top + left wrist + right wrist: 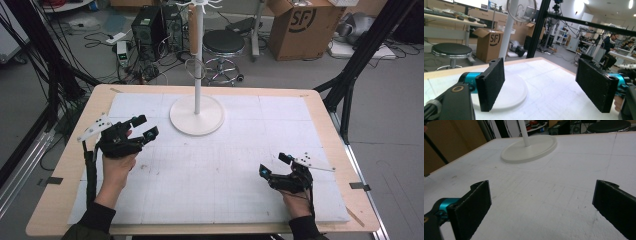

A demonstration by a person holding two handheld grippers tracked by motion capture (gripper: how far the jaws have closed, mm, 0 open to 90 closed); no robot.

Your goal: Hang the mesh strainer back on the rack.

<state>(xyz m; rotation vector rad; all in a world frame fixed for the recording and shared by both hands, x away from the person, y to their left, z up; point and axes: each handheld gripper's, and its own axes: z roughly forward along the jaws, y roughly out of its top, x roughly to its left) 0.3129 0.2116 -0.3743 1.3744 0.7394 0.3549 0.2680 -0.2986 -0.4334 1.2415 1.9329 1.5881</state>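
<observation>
Looking from my left tongs (144, 127), the white stand (197, 115) lies at about two o'clock, close by; from my right tongs (273, 165) it sits at eleven o'clock, well apart, so the left is nearer. Its smooth round base lies flat on the matte white gridded table (235, 175), its pole upright, a thin wire ring (195, 68) hanging partway up. Both tongs gape wide, their rough black pads holding nothing.

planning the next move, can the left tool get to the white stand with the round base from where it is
Probably yes: the left tool is open and aimed at the white stand with the round base, with bare white table mat between them.
</observation>
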